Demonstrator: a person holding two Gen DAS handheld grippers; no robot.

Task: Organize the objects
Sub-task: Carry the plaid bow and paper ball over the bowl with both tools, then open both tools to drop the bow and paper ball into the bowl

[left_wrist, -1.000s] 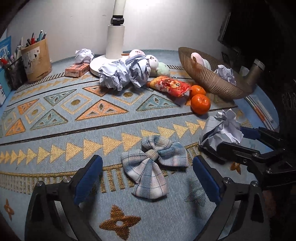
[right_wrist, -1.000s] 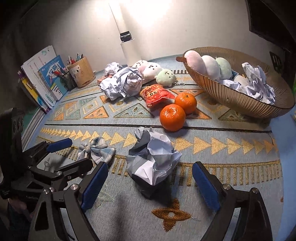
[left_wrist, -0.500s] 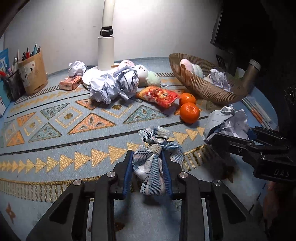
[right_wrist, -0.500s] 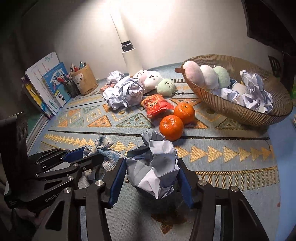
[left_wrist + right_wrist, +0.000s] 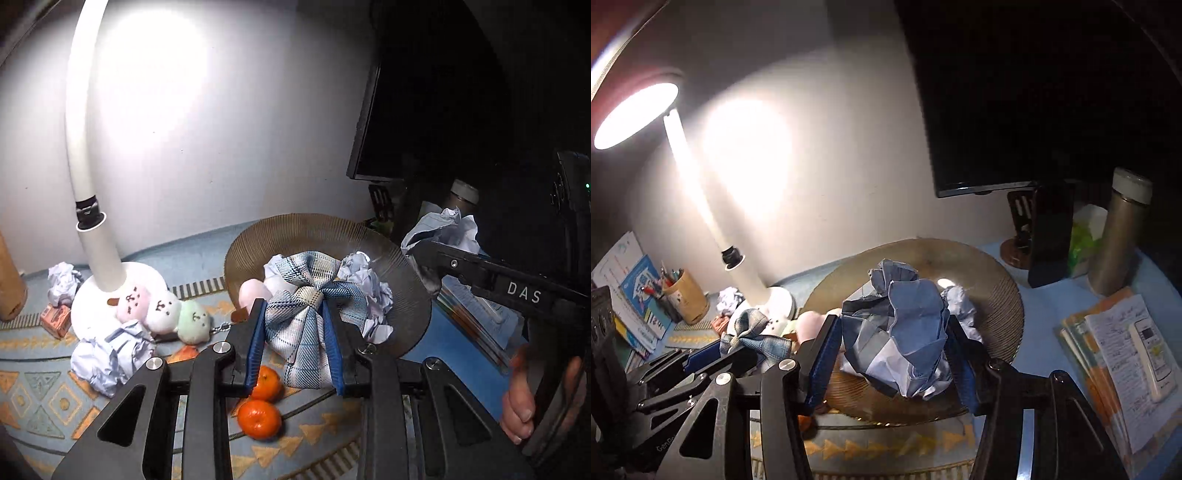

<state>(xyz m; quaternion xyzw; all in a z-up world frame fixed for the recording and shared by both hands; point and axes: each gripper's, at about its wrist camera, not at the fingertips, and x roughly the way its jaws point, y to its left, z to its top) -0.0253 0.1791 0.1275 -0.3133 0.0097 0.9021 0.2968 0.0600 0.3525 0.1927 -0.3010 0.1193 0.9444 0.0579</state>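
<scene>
The tabletop carries a patterned mat, and a dark screen hangs over its far right corner. My lamp stands at the far edge, left of centre, its white base on the mat. Right of it sits the bowl, ribbed and brown, with paper wads and plush shapes already inside.

A stack of books lies along the right edge with a remote on top, and a flask stands behind it near the far right corner. A pen cup stands toward the far left corner.

My right gripper is clamped on a paper ball, its jaws easing slightly outward with the ball between them, lifted clear of the mat in front of the bowl. My left gripper is closed tight on the bow, a plaid one, held up off the tabletop, also in front of the bowl.

Beside the lamp base lie three plush toys in a row, with another paper wad just in front of them. Two oranges rest on the mat near the bowl's front. A small box sits left of the lamp base.
</scene>
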